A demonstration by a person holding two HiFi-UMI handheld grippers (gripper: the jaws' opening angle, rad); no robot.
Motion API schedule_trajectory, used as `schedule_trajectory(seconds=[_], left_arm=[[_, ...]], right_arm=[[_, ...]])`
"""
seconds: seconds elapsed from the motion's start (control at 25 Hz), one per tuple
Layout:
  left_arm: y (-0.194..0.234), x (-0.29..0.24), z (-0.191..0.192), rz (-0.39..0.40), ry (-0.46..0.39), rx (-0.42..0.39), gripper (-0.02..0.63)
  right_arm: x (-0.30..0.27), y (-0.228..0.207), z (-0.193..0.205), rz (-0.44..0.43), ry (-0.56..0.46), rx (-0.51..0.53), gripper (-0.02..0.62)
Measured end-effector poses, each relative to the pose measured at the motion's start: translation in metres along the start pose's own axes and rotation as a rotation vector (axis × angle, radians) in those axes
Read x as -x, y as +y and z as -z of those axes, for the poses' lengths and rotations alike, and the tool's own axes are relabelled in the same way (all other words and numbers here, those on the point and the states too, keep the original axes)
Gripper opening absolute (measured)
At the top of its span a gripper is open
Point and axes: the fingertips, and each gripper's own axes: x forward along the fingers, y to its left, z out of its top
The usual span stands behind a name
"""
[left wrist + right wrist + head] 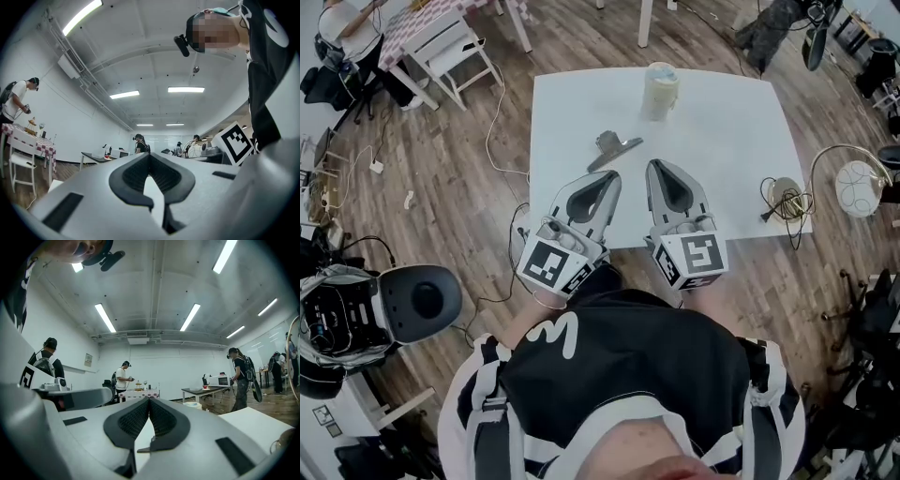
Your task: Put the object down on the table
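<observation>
White desk (722, 122) with clip (612, 148) and jar (660, 91); at near edge, left hand-held gripper (613, 175) and right hand-held gripper (654, 166), jaws together, empty.

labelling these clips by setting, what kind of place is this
Probably a shared lab or data-collection room: several people in head-mounted gear work around it, cables trail over the wooden floor, and strip lights run overhead.
</observation>
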Motion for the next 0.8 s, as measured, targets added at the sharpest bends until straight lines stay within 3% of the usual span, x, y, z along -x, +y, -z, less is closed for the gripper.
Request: schedule_trajectory(seconds=[0.44,0.8], left_arm=[[-0.099,0.053,0.013,-0.067,0.012,0.015,0.005],[-0.13,0.066,0.003,-0.046,-0.004,0.009,0.005]], right_arm=[[0.105,0.02,0.016,-0.043,0.016,-0.039,0.018],[0.132,0.04,0.005,-0.078,0.001,-0.021,0.018]])
